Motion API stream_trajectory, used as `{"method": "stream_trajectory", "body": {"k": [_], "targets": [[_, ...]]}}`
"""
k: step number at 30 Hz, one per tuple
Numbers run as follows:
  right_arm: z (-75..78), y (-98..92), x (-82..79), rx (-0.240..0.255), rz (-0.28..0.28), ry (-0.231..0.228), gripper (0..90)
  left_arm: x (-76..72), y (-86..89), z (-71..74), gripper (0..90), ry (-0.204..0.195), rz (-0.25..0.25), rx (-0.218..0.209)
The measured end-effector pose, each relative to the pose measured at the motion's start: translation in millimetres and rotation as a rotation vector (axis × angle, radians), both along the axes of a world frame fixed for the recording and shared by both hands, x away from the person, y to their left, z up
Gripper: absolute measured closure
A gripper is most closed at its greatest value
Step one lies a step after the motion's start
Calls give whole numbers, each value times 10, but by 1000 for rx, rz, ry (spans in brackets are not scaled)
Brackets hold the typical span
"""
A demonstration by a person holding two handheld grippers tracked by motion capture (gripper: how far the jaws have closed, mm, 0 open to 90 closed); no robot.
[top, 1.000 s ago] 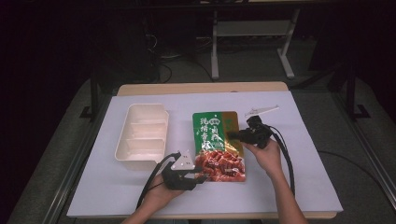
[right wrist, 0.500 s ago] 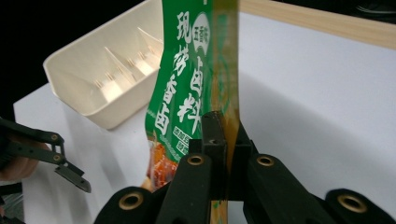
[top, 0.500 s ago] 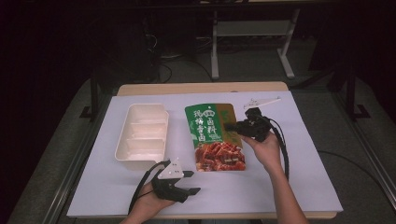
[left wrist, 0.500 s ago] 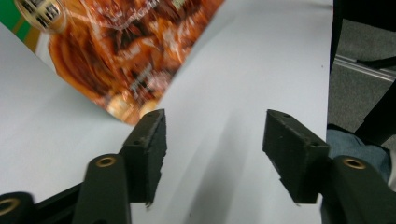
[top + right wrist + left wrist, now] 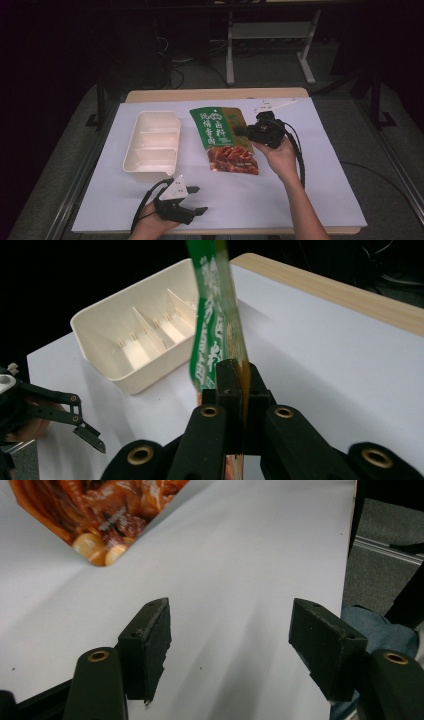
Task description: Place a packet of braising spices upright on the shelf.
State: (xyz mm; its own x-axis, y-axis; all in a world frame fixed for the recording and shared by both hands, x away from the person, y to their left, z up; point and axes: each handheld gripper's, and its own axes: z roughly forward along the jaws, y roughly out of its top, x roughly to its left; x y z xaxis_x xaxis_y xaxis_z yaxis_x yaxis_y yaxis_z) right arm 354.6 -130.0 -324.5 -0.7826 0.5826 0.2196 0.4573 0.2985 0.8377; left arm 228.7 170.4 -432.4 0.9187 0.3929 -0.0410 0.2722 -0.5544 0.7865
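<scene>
Dark floor and metal stands surrounded a table (image 5: 310, 200) covered with a white sheet, its wooden far edge showing beyond the cover. Near the middle of the table, closer to the far edge, a green and orange food pouch (image 5: 225, 140) was gripped at its right side by the right gripper (image 5: 243, 132), whose jaws were pressed together on the pouch's edge. In the right gripper view the pouch (image 5: 215, 325) rose edge-on from between the two black jaws, its green printed face turned toward the table's left edge, and its lower end appeared to hang just above the sheet rather than lie flat on it. A person's right hand (image 5: 280, 152) held that gripper from the side nearer the table's right edge, with a cable trailing back along the forearm.

At the near edge, left of centre, the left gripper (image 5: 197, 200) hovered well apart from the pouch; its jaws had just been opening and stood spread with nothing but bare sheet between them. The left gripper view showed the pouch's orange bottom corner (image 5: 100, 520) some way beyond the wide-set jaws.

A cream compartment tray (image 5: 152, 145) sat toward the table's left edge, just beside the pouch, and a small white object (image 5: 272, 105) lay near the far edge behind the right gripper.
</scene>
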Motion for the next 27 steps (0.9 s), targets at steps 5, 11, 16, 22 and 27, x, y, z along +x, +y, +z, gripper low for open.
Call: {"method": "stream_trajectory", "body": {"k": [5, 11, 16, 22, 27], "targets": [[77, 79, -20, -1, 9, -29, 895, -23, 36, 11, 314, -4, 3, -9], [135, 122, 7, 5, -3, -48, 896, -36, 79, 9, 306, -6, 11, -15], [212, 179, 30, 15, -9, -69, 896, -31, 113, -19, 302, -3, 23, -9], [312, 237, 42, 25, 1, -85, 896, -34, 104, -66, 299, -8, 6, 10], [417, 317, 66, 39, 13, -108, 896, -42, 86, -75, 295, -20, 5, 16]]}}
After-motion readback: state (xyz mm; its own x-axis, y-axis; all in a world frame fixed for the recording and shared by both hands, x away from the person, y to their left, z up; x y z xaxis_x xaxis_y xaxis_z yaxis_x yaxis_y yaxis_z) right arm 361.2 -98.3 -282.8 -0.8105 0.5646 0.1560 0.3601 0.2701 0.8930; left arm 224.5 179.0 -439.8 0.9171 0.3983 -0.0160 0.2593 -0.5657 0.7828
